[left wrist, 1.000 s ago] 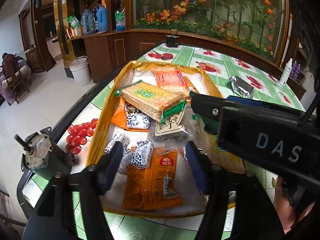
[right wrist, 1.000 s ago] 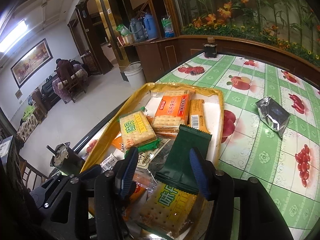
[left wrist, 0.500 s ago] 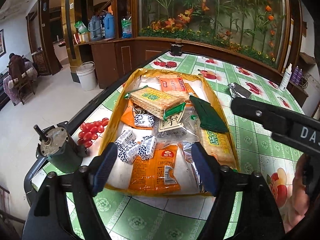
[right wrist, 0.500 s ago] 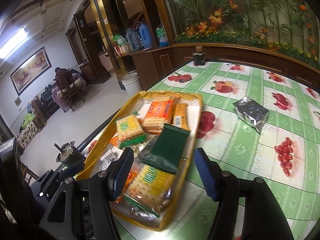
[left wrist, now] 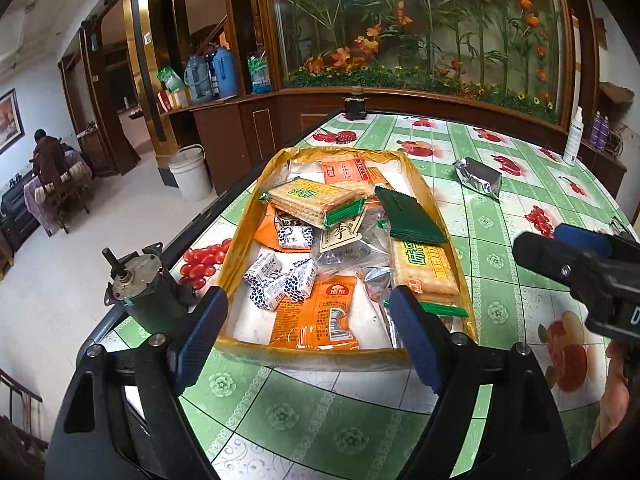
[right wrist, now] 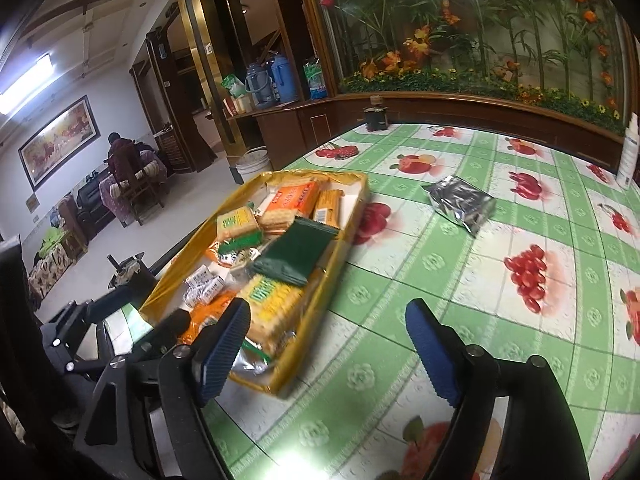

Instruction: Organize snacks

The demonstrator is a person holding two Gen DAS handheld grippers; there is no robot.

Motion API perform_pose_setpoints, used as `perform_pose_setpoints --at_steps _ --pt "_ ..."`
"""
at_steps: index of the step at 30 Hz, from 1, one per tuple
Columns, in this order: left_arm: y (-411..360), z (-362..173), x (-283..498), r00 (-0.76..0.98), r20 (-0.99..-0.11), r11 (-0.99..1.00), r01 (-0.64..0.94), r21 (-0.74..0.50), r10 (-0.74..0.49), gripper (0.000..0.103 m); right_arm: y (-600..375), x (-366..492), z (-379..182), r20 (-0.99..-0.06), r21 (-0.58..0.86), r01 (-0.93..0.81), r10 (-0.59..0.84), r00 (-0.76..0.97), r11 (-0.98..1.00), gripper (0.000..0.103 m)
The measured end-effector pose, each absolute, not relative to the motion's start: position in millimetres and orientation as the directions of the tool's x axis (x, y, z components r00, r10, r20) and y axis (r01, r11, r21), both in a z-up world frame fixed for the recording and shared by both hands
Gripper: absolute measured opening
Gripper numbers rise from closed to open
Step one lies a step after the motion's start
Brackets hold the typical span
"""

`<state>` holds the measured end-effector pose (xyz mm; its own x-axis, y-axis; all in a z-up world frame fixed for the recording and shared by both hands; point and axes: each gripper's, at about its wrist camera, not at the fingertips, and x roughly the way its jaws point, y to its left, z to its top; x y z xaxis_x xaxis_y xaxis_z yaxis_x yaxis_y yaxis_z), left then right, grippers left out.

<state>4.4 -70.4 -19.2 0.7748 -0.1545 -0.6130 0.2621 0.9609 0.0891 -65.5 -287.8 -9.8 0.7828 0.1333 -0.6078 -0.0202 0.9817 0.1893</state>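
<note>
A yellow tray (left wrist: 424,196) on the table holds cracker packs (left wrist: 312,200), a dark green packet (left wrist: 408,216), an orange packet (left wrist: 320,312) and several small blue-and-white sweets (left wrist: 280,280). My left gripper (left wrist: 308,296) hovers at the tray's near edge, its jaws opening and touching nothing. In the right wrist view, my right gripper (right wrist: 328,312) hangs over the tablecloth by the tray's (right wrist: 352,216) near right corner, its jaws also opening with nothing held. The green packet (right wrist: 296,252) lies on the crackers. A silver foil packet (right wrist: 460,204) lies alone on the cloth.
The table wears a green checked fruit cloth (right wrist: 480,320). A small motor (left wrist: 140,288) stands at its left edge, a dark jar (left wrist: 354,106) at the far edge, a white bottle (left wrist: 573,140) far right. Beyond the left edge are a bucket (left wrist: 190,178) and a seated person (left wrist: 46,156).
My right gripper let go of the green packet, which now lies in the tray, then drew back and to the right, off the tray. Both grippers opened wider; the left one backed away.
</note>
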Motion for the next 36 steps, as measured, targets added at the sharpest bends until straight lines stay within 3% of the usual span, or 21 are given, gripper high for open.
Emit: perform_pose_setpoints --at_steps 36 --pt "-60.0 -28.4 -9.2 0.825 -0.562 0.971 0.182 0.153 -0.066 0.084 -267.7 -82.7 -31.3 -0.626 0.108 -0.084 0.133 0.768 0.991 0.083"
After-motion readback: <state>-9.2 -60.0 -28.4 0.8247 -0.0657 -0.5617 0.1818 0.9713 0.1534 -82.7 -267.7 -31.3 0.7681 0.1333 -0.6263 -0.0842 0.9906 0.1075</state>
